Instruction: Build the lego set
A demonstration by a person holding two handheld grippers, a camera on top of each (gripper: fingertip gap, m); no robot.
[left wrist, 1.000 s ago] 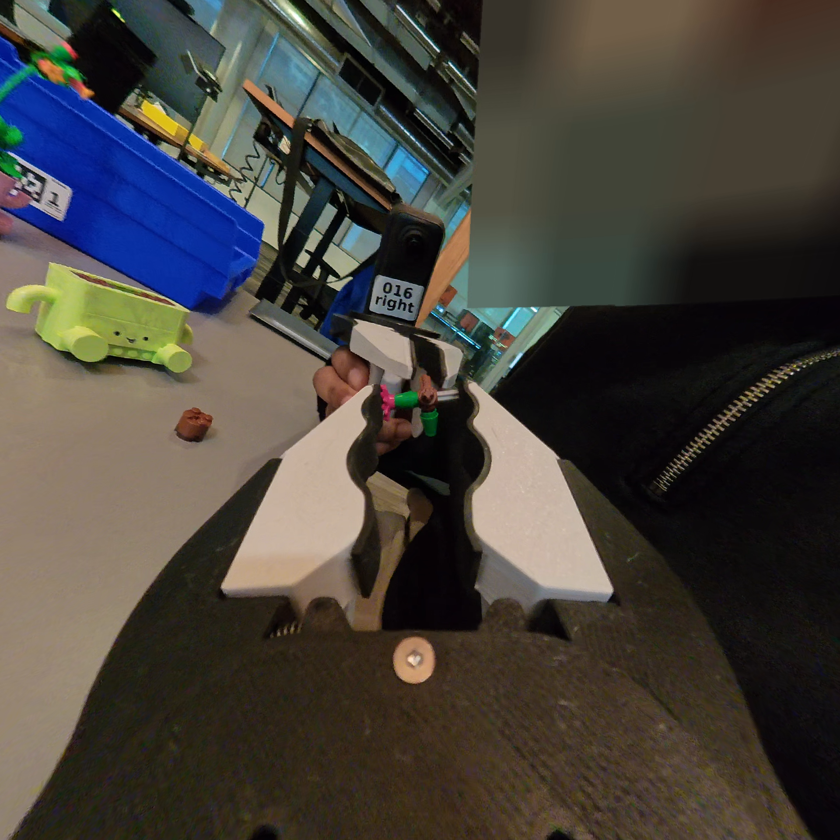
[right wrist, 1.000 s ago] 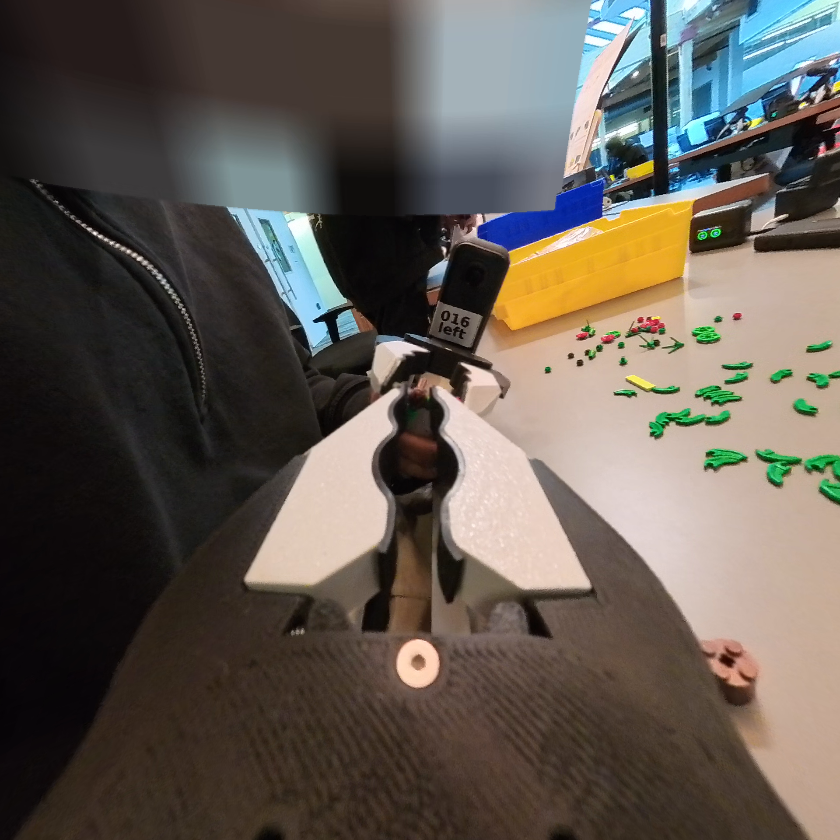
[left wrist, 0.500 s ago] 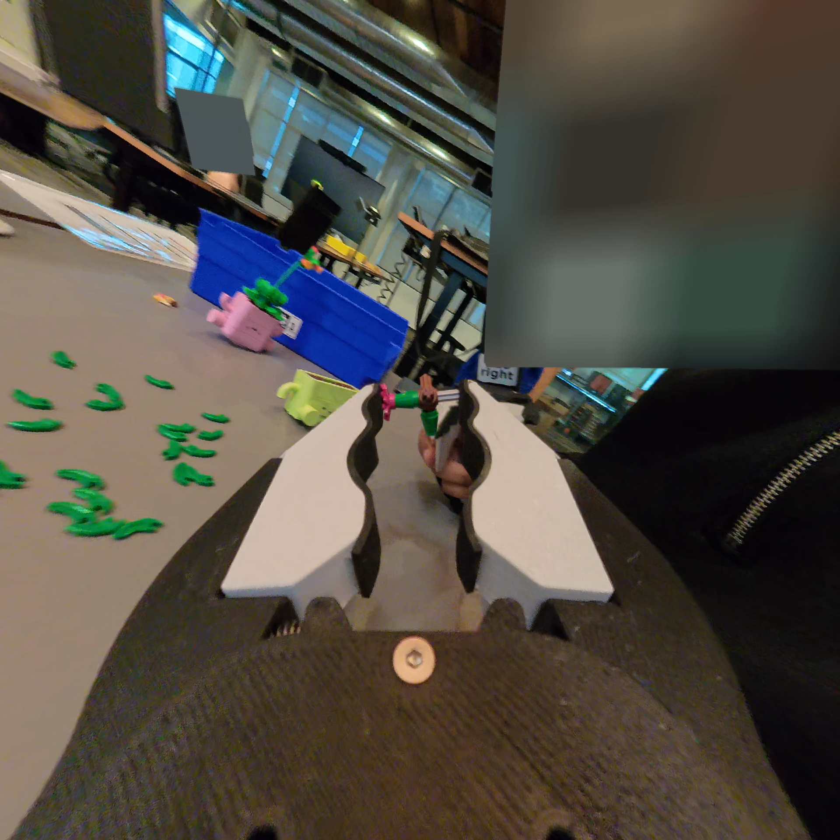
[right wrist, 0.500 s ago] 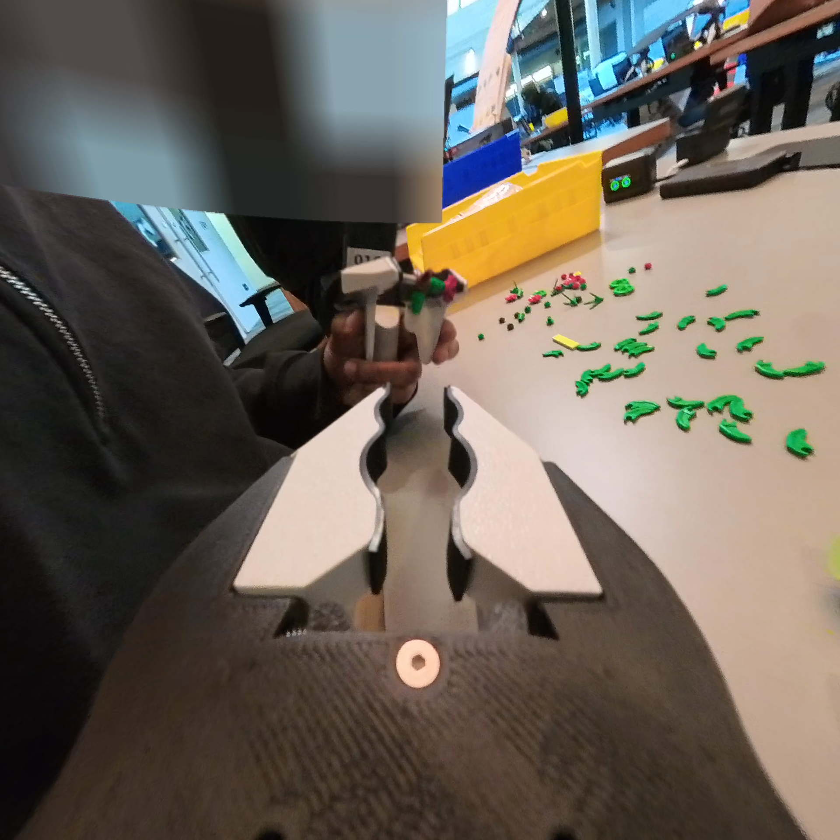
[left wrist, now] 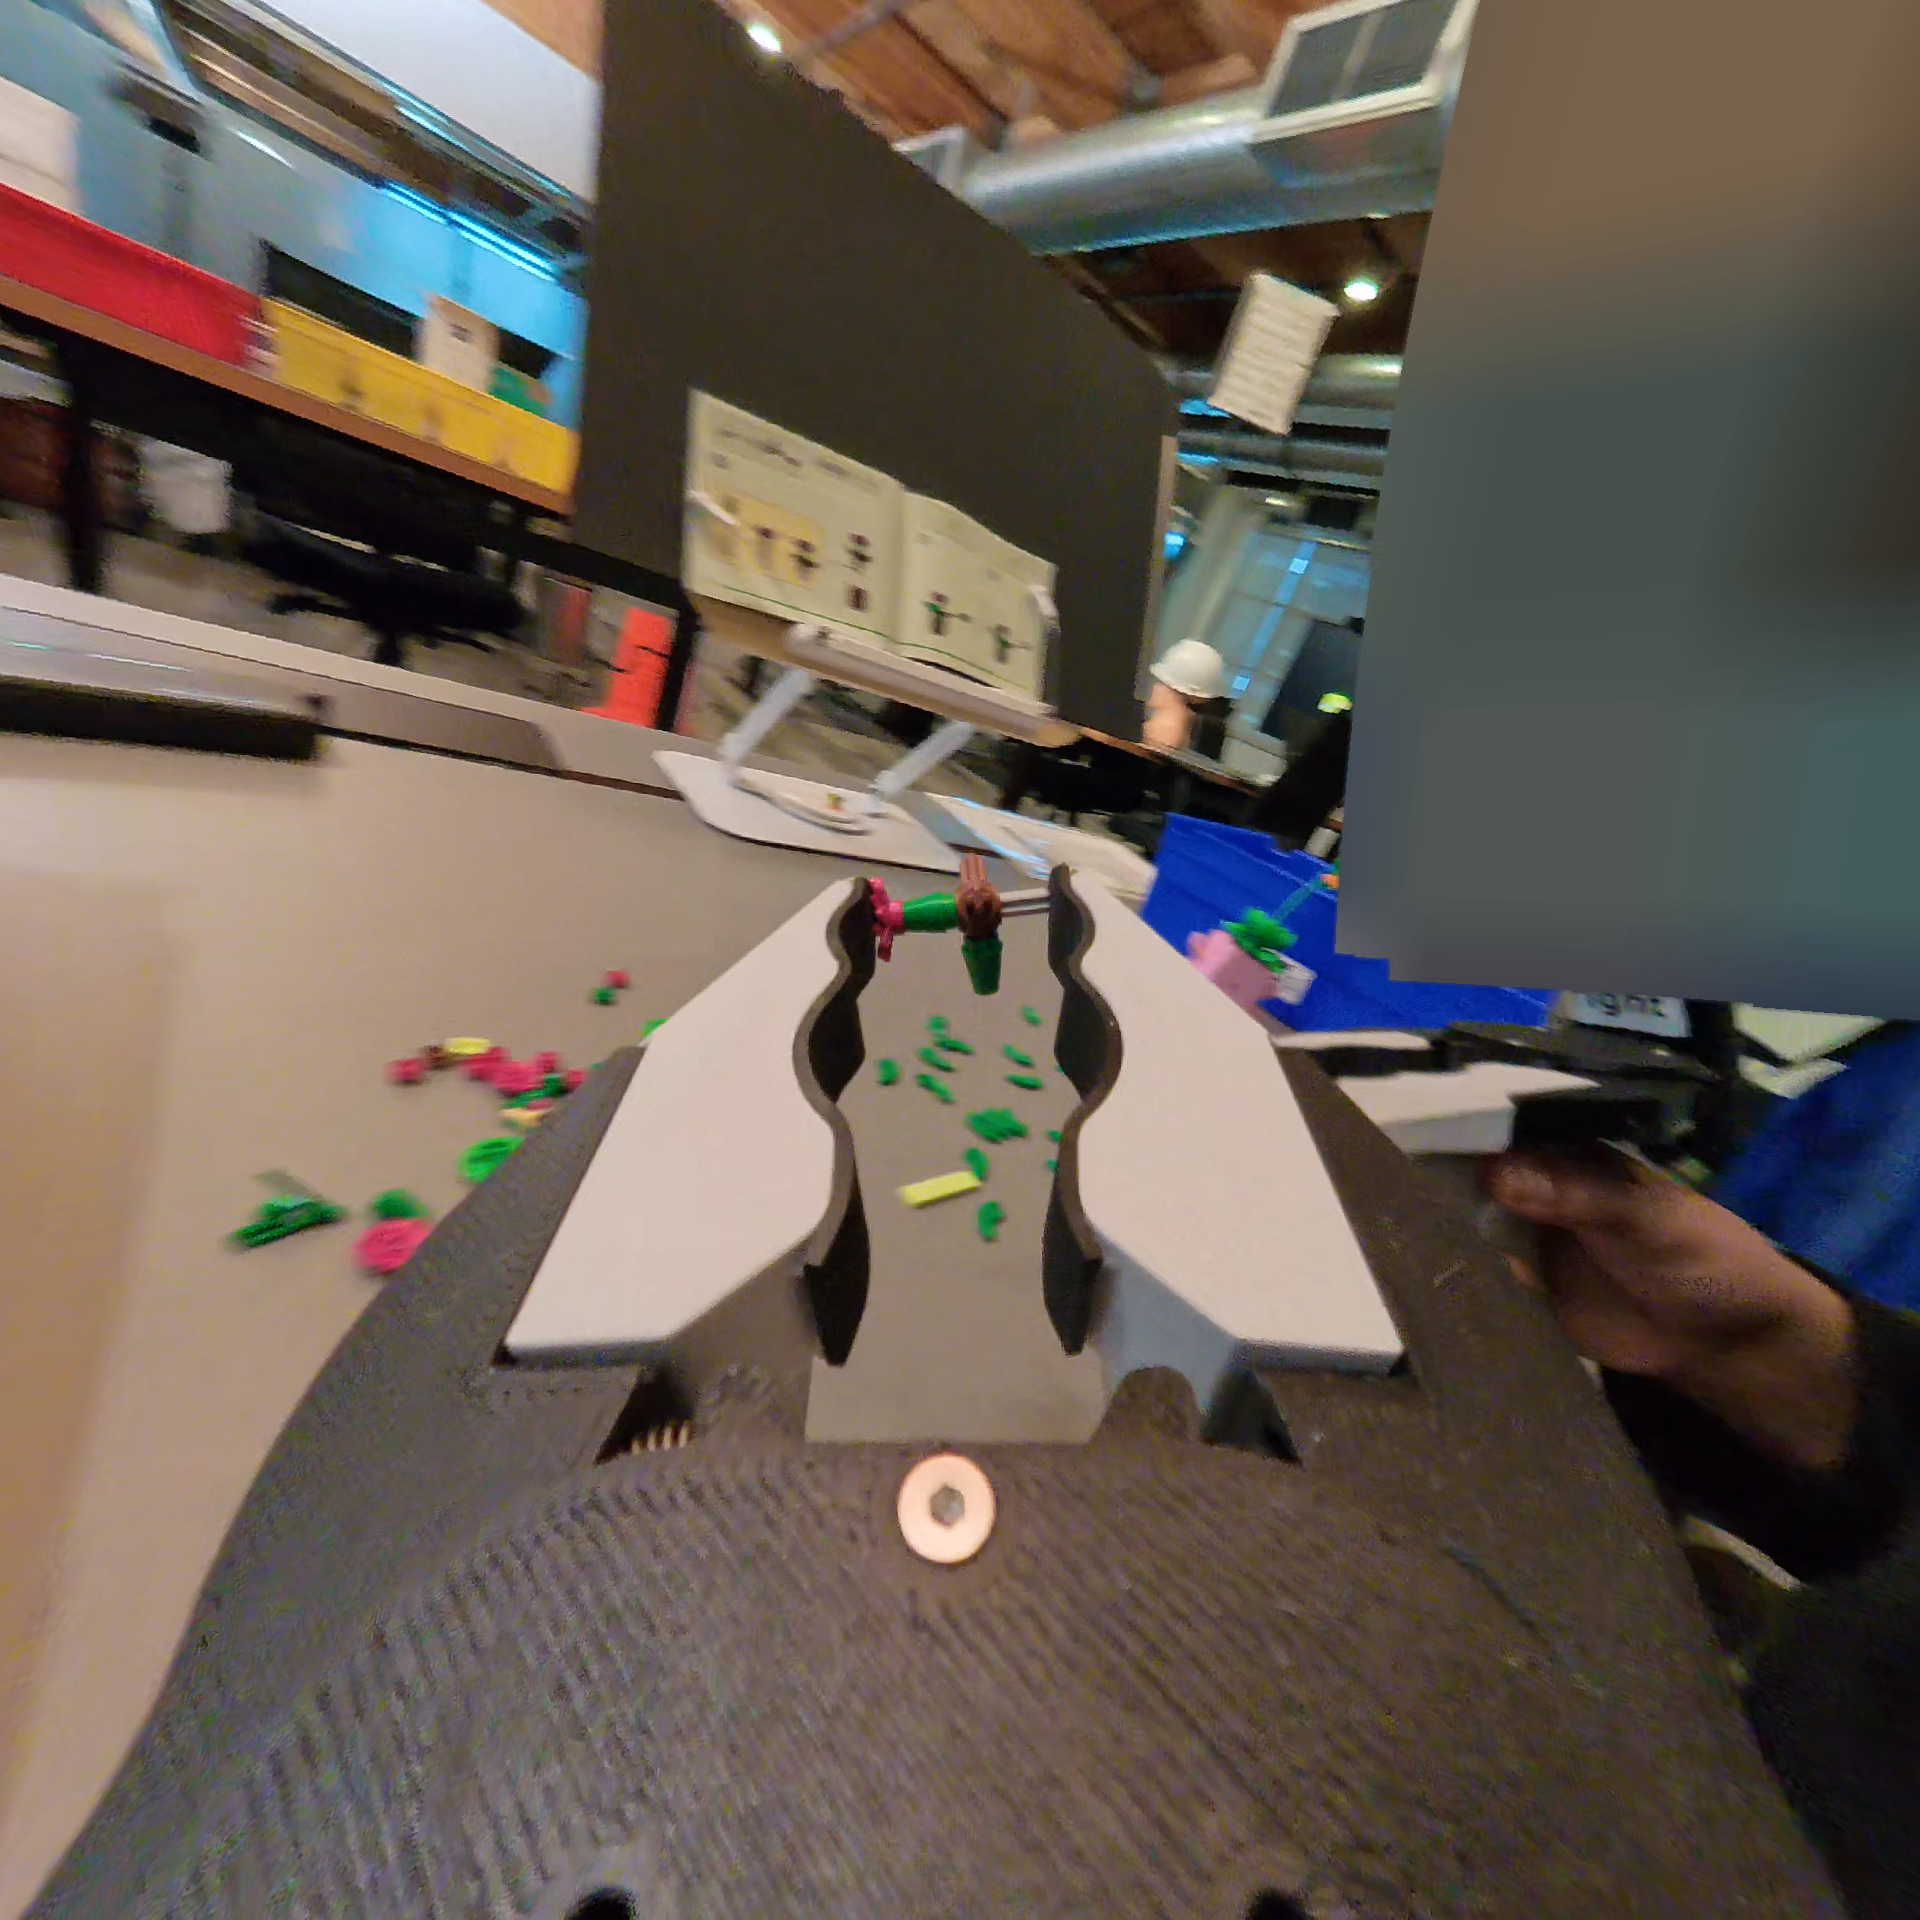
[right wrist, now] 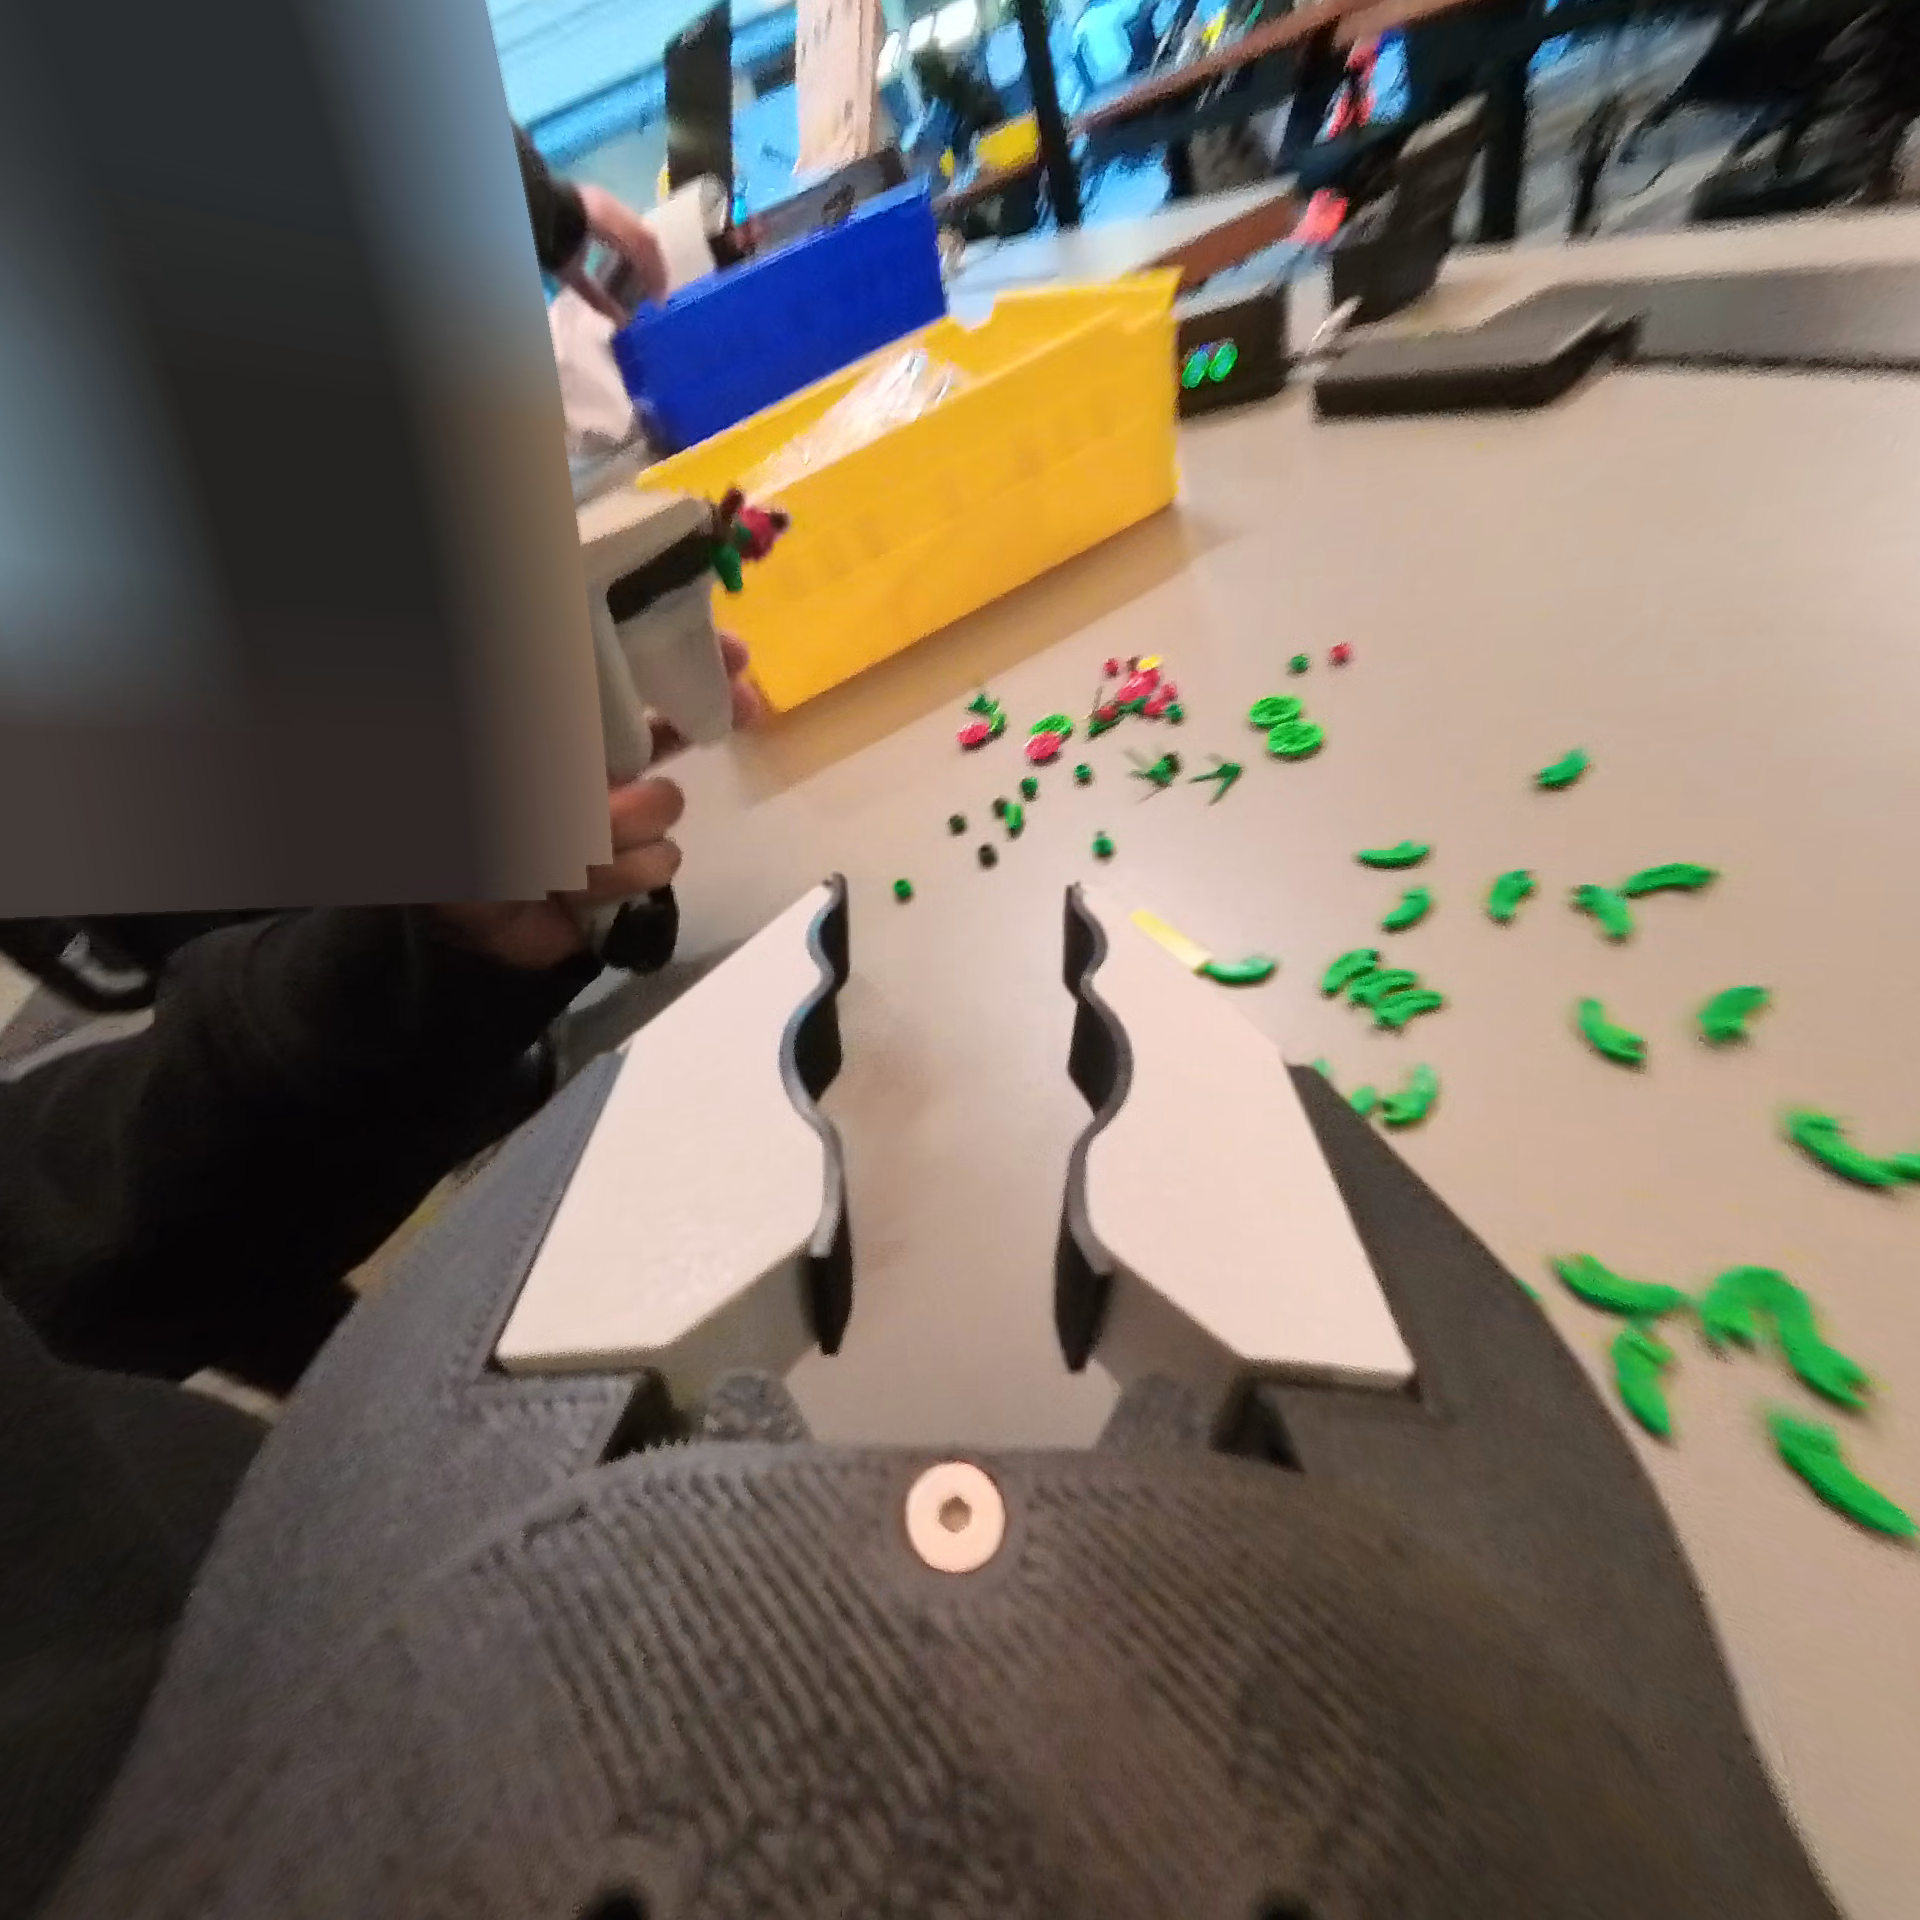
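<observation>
My left gripper [left wrist: 956, 906] is shut on a small lego flower stem [left wrist: 940, 914]: a pink blossom, green stem parts, a brown joint and a thin grey bar spanning the fingertips. It holds the stem above the grey table [left wrist: 312, 935]. My right gripper [right wrist: 956, 904] is open and empty, low over the table. Loose green leaf pieces [right wrist: 1382, 987] lie to its right, and they also show in the left wrist view [left wrist: 997, 1122]. In the right wrist view the left gripper [right wrist: 675, 623] shows at the far left with the stem [right wrist: 743, 535].
A yellow bin [right wrist: 987, 499] and a blue bin [right wrist: 790, 301] stand at the back. Small red and green pieces [right wrist: 1132, 691] and a yellow flat piece [right wrist: 1169, 928] lie ahead. An open instruction booklet [left wrist: 873, 551] sits on a stand. A pink pot model [left wrist: 1242, 961] stands by a blue bin [left wrist: 1226, 883].
The grippers faced each other on the stem one second ago. The right one opened and let go. Both have swung apart toward the table; the left one keeps the stem.
</observation>
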